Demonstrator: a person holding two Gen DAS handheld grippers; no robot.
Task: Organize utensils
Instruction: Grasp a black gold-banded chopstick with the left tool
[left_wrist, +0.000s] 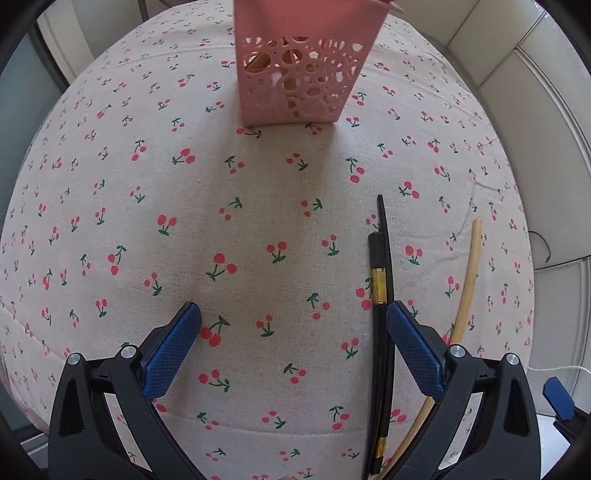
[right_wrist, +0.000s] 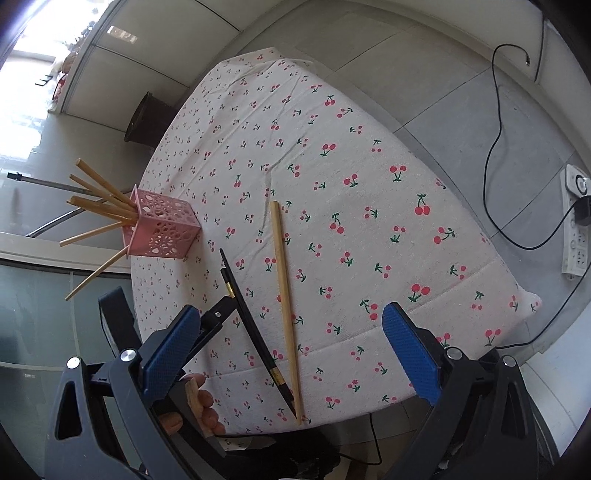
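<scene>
Chopsticks are what this is about: a black pair (left_wrist: 380, 317) with gold bands lies on the cloth just inside the left gripper (left_wrist: 293, 325), close against its right-hand blue pad (left_wrist: 413, 350). That gripper hangs low over the table with its jaws spread wide and nothing between them. The right gripper (right_wrist: 291, 332) is held higher and tilted, its jaws equally wide and empty, looking down on the same black pair and on a pale wooden chopstick (right_wrist: 285, 302) lying alongside it, their near tips almost meeting at the table's edge. The pads are textured blue rubber on black plastic arms with silver bolts. Fingers (right_wrist: 201, 406) of a hand show beneath the left gripper's frame. Farther off stands a pink plastic holder (right_wrist: 162, 229) pierced with round holes, several wooden chopsticks (right_wrist: 99, 218) fanning from it. The tablecloth (left_wrist: 258, 221) is cream woven fabric printed with cherries.
</scene>
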